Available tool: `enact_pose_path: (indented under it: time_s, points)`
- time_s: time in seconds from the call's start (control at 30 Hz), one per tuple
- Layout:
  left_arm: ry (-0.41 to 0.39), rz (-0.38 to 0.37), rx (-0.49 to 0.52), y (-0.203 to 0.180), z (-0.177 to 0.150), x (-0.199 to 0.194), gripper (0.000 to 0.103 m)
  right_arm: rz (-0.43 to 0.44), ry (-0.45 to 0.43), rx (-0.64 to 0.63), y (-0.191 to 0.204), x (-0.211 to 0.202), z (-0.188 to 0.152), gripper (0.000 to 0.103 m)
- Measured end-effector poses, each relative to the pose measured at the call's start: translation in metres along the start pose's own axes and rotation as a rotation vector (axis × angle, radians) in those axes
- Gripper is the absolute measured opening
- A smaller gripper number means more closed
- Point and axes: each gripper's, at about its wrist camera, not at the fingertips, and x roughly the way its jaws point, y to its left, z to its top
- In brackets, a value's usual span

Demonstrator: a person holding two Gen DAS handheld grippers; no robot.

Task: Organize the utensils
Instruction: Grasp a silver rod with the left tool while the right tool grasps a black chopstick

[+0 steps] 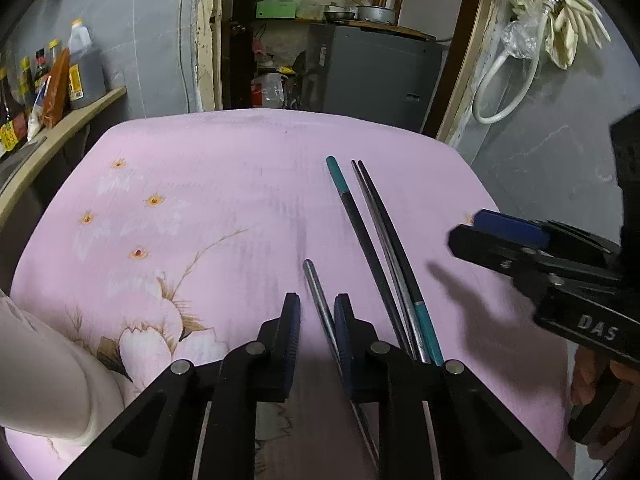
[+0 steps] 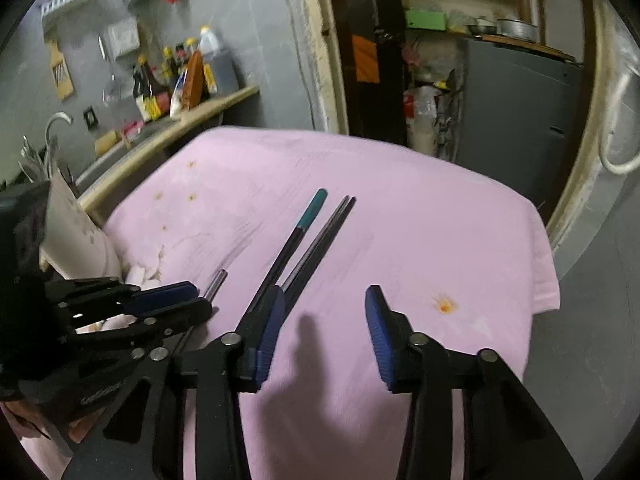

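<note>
From the left gripper cam: fingers a bit apart, with a loose grey chopstick lying in the gap, close against the right finger, not pinched as far as I can tell. The other chopsticks lie bundled just to its right on the pink cloth. Looks like the gather-the-stray step; next it needs squeezing and laying beside the bundle.

Right gripper cam: fingers spread wide, nothing between them, hovering over bare cloth with the bundle just past its left finger.
</note>
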Motion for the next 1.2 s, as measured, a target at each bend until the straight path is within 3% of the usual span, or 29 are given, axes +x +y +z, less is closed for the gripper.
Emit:
enact_pose_path:
  time_s: [0.57, 0.7, 0.9, 1.2]
  points:
    - [-0.001, -0.052, -0.042, 0.012, -0.003, 0.0, 0.017, -0.021, 0.111, -0.057, 0.015, 0.034, 0.023, 0.028]
    - [0.0, -0.054, -0.044, 0.012, -0.002, 0.001, 0.016, -0.051, 0.142, -0.036, 0.015, 0.035, 0.026, 0.02]
    - [0.005, -0.034, -0.015, 0.01, -0.002, 0.002, 0.016, -0.074, 0.196, -0.031, 0.016, 0.025, 0.014, 0.018]
    - [0.067, -0.029, 0.003, 0.007, 0.016, 0.011, 0.016, -0.034, 0.224, 0.039, -0.001, 0.04, 0.029, 0.017]
